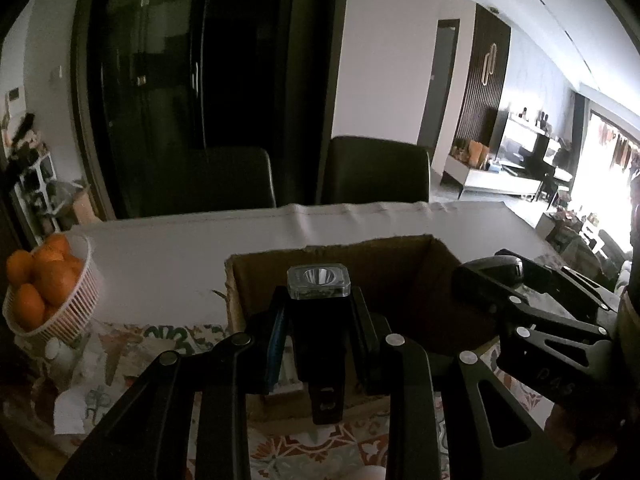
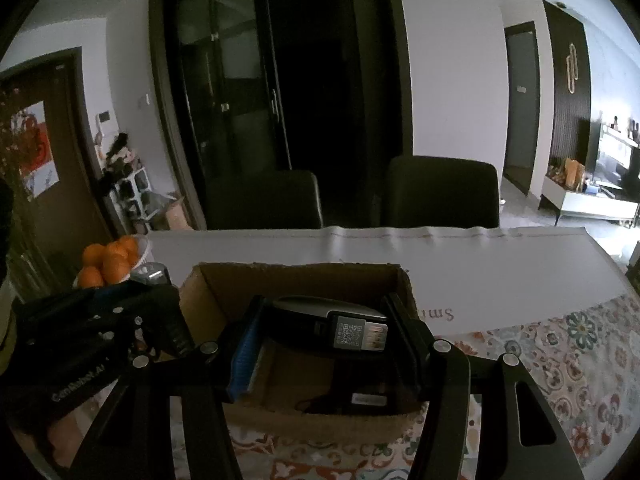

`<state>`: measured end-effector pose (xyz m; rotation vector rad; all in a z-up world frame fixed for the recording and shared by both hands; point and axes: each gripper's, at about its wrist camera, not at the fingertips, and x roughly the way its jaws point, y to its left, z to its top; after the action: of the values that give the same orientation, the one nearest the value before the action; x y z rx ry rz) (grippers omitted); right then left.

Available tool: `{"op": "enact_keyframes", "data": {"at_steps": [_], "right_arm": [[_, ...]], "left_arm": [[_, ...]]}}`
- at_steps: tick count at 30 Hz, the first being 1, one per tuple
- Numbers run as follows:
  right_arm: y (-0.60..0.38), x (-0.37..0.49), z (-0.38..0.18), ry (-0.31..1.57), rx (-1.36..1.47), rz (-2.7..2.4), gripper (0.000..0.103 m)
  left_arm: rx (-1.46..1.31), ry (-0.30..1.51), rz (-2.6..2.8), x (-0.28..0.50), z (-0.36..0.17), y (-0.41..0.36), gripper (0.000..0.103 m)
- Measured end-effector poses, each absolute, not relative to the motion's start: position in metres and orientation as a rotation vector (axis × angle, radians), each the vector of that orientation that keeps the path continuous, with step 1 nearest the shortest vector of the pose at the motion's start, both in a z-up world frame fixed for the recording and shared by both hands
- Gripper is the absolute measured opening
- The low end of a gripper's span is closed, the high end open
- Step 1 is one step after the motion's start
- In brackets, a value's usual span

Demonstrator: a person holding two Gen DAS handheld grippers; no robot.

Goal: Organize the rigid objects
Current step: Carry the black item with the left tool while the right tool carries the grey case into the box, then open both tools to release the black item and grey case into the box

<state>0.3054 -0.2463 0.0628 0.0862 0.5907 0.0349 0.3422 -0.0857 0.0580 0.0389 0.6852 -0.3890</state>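
My left gripper [image 1: 318, 320] is shut on a black flashlight [image 1: 319, 332] with a square clear lens, held over the near left part of an open cardboard box [image 1: 400, 264]. My right gripper [image 2: 324, 332] is shut on a black gadget [image 2: 344, 326] with a QR-code label, held over the same box [image 2: 208, 300]. The right gripper also shows at the right of the left wrist view [image 1: 504, 280]. The left gripper shows at the left of the right wrist view [image 2: 160, 320]. A dark object [image 2: 360, 398] lies on the box floor.
A white basket of oranges [image 1: 60, 312] stands at the left, also in the right wrist view [image 2: 110, 264]. The table has a patterned cloth [image 2: 560, 360] and a white sheet [image 1: 200, 248]. Two dark chairs [image 1: 376, 172] stand behind it.
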Motion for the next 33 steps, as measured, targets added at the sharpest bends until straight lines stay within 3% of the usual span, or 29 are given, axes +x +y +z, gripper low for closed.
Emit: {"op": "enact_keyframes", "data": {"at_steps": [15, 20, 33], "right_arm": [[-0.253, 0.333, 0.029, 0.720, 0.096, 0.051, 0.059], [-0.256, 0.332, 0.028, 0.716, 0.118, 0.060, 0.065], [-0.253, 0.297, 0.043, 0.653, 0.098, 0.016, 0.065]], "left_arm": [[0.076, 0.787, -0.371, 0.361, 0.026, -0.091, 0.029], [0.077, 0.777, -0.370, 0.359, 0.027, -0.092, 0.040], [0.104, 0.688, -0.314, 0.320, 0.045, -0.083, 0.043]]}}
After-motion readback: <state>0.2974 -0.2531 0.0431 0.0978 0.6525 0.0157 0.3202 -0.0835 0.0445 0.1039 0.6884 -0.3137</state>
